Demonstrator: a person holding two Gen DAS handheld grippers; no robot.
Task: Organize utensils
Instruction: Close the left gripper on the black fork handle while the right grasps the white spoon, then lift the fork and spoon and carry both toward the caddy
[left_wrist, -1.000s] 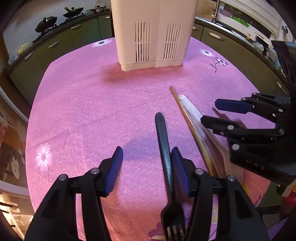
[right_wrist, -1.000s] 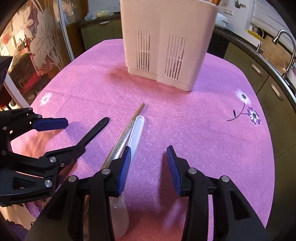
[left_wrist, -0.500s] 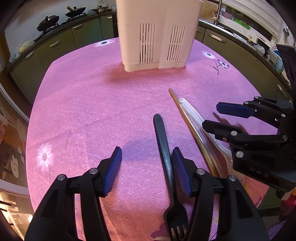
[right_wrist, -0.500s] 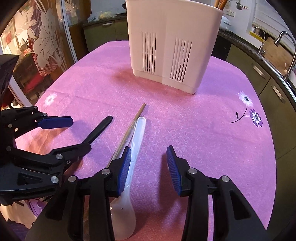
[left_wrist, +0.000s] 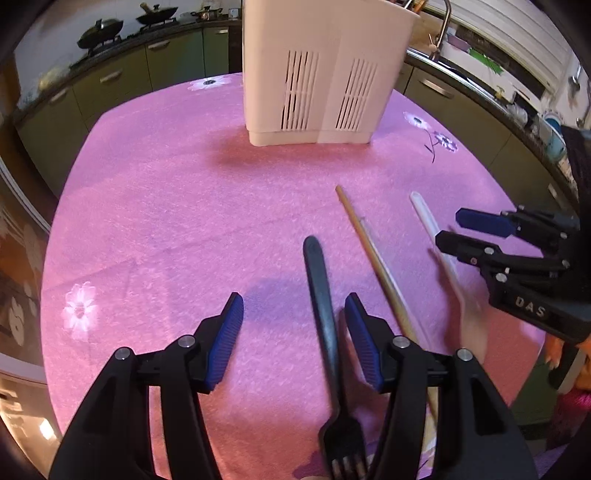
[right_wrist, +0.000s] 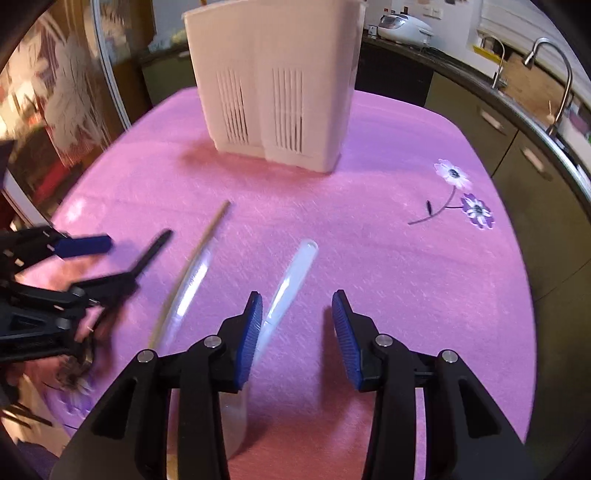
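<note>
Near the front edge of the pink flowered tablecloth (left_wrist: 155, 206), the left gripper (left_wrist: 293, 334) stood about half open, with the handle of a black plastic fork (left_wrist: 325, 321) between its blue pads, but they did not press it. The right gripper (right_wrist: 297, 332) was also partly open; a translucent white plastic spoon (right_wrist: 291, 277) lay between its pads, touching the left one. Between fork and spoon lay wooden chopsticks (left_wrist: 373, 254). Toward the far edge stood a white slotted utensil holder (right_wrist: 273, 81).

Pink floral tablecloth (left_wrist: 166, 206), faucet (right_wrist: 554, 70)
</note>
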